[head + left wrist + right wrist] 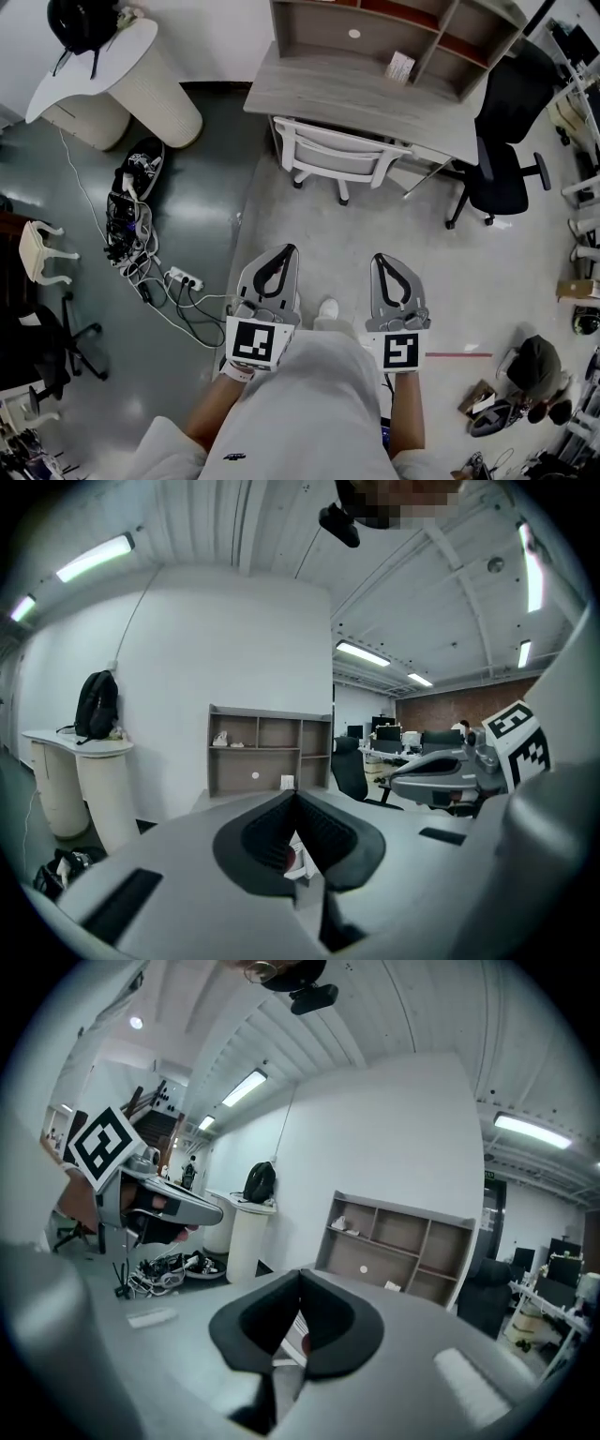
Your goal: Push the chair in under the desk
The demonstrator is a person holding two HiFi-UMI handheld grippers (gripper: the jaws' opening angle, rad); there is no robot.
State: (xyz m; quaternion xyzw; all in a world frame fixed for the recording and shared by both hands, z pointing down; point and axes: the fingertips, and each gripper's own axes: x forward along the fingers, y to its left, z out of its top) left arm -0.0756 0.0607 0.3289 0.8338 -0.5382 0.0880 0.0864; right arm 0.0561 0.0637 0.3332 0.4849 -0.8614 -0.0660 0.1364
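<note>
With your left gripper (284,253) and right gripper (383,260) well short of the white chair (337,155) at the desk (356,94), jaws closed on nothing, press its stiff backrest evenly, since it looks light and likely to swivel.

No legible text, brand, number or sign anywhere in view. Black-and-white square marker (256,341) on cube of left gripper (273,272), second marker (400,352) on cube of right gripper (397,272): coded patterns only, no letters or digits. Small pale card (399,67) standing on desk (319,94): print too small to read. Small dark logo (234,457) on person's light clothing: illegible.
</note>
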